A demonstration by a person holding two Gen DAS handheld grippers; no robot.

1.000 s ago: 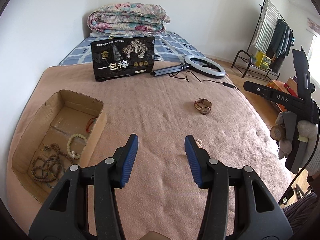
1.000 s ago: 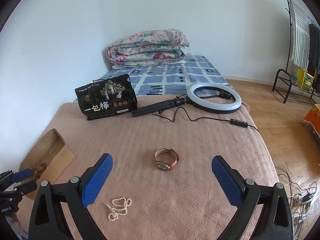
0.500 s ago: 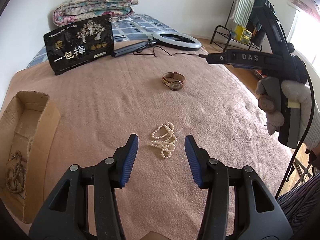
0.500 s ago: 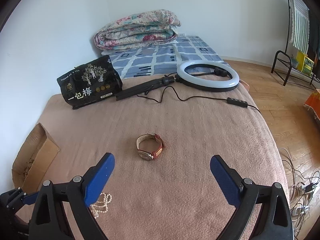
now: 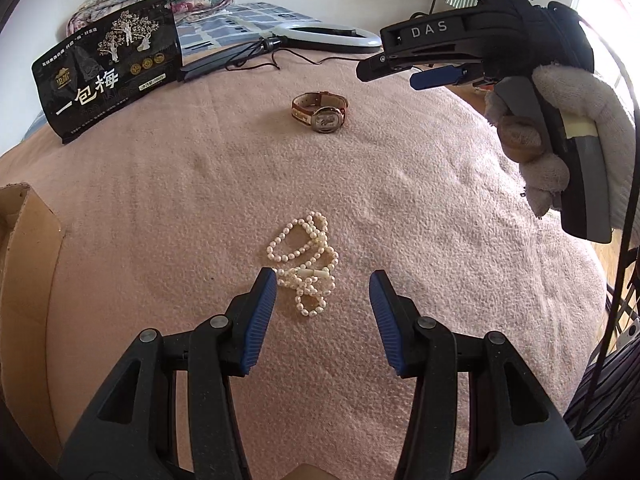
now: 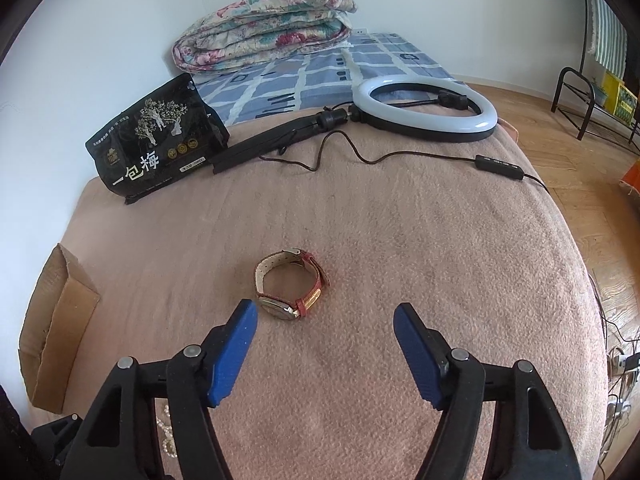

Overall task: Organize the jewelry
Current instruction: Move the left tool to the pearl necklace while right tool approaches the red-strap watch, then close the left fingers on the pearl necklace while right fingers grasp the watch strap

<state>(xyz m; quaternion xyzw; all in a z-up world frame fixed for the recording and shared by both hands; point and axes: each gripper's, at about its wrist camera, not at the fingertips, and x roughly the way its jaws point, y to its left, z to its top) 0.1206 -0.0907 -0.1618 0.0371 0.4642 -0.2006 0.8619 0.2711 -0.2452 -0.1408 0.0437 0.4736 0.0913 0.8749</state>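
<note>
Left gripper (image 5: 322, 280) hovering low over pink blanket (image 5: 400, 200), blue pads spread apart and gripping nothing. Pearl necklace (image 5: 306, 262) lying in a loose heap on that blanket, its near loops sitting between the two fingertips, closer to the left pad, its far loops reaching out beyond them. Right gripper (image 6: 325, 312) hanging over the same blanket, jaws spread wide and empty; also showing in the left wrist view at upper right (image 5: 424, 76), held by a gloved hand (image 5: 560, 128). Wristwatch (image 6: 290, 290) with red-brown strap lying on its side just ahead of the right gripper's left pad, dial nearly touching that fingertip's line, well off toward the left of the gap rather than centred. Same wristwatch (image 5: 320, 112) lying farther out in the left wrist view, well beyond the pearls. Cardboard box (image 6: 52, 332) sitting open at the left edge of the blanket, well apart from both pieces; contents not showing. Farther back: black snack bag (image 6: 156, 140) standing tilted, ring light (image 6: 426, 110) lying flat with its folded stand and cable, folded floral quilt (image 6: 264, 28) resting against the wall on a blue checked sheet (image 6: 320, 68).
</note>
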